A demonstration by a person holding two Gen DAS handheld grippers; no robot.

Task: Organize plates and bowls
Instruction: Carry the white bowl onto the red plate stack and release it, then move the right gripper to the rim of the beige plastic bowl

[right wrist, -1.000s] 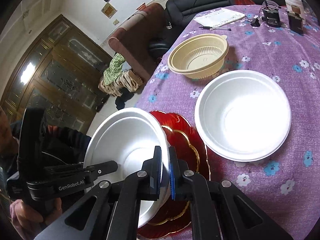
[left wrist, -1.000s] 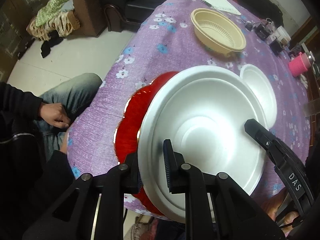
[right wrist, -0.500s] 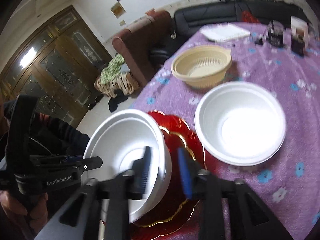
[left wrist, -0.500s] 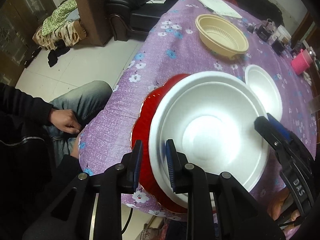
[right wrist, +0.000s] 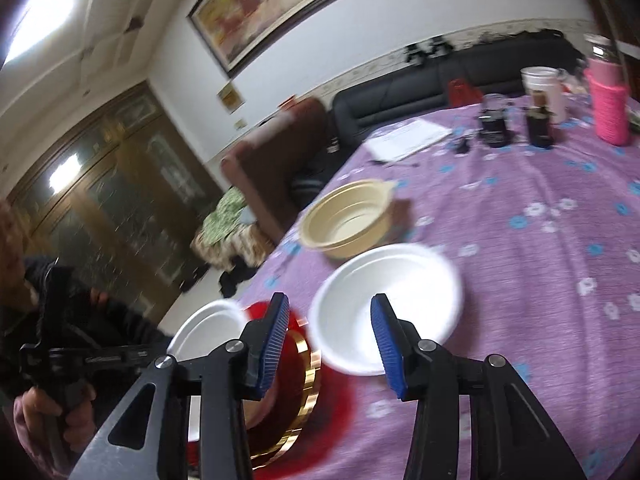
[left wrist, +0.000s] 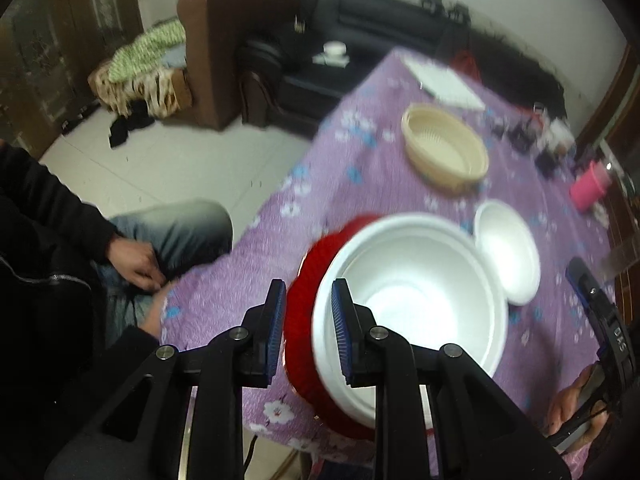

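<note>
A white foam bowl (left wrist: 420, 292) sits in a red plate (left wrist: 304, 280) with a gold rim near the table's front left edge. My left gripper (left wrist: 308, 292) hovers just above their near rims, jaws narrowly apart and pressing on nothing. In the right wrist view the same bowl (right wrist: 208, 324) and red plate (right wrist: 304, 360) lie low on the left. My right gripper (right wrist: 329, 304) is opening, its jaws wide with nothing between them. Beyond it a second white bowl (right wrist: 388, 300) rests on the cloth, and behind that a beige bowl (right wrist: 348, 216).
The table (left wrist: 360, 168) wears a purple flowered cloth and drops off at the left. A person sits there with a hand (left wrist: 136, 264) on a knee. A pink bottle (right wrist: 608, 108), a cup, small dark gadgets and a paper sheet (right wrist: 408, 138) stand at the far end.
My right gripper let go of the white bowl's rim, opened wide and swung right toward the second bowl. My left gripper loosened from the rim and drew back upward.
</note>
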